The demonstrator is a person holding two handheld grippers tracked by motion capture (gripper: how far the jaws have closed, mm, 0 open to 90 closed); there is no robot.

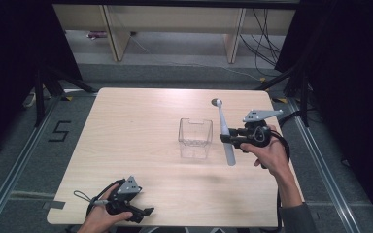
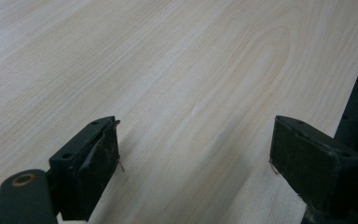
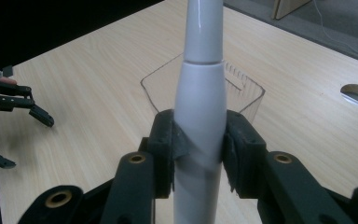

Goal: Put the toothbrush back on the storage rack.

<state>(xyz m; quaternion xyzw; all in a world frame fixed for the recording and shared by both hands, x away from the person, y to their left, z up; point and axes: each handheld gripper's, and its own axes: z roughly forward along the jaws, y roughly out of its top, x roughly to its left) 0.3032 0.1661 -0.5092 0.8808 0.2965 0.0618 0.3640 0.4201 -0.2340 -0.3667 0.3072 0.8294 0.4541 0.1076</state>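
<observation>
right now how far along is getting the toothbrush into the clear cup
Done: the right gripper has its fingers shut on the white electric toothbrush, lifted off the table. In hand: carrying it beside the clear cup. Left: lowering it in. The left gripper rests open.

One toothbrush (image 1: 225, 131), one clear container (image 1: 194, 137)

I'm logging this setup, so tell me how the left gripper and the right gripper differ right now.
The right gripper is shut on a white electric toothbrush; the left gripper stands open with nothing between its jaws. In the high view the right gripper is at the table's right side beside the clear plastic container, while the left gripper sits low at the near edge of the table. Both are black, two-jawed and hand-held.
</observation>
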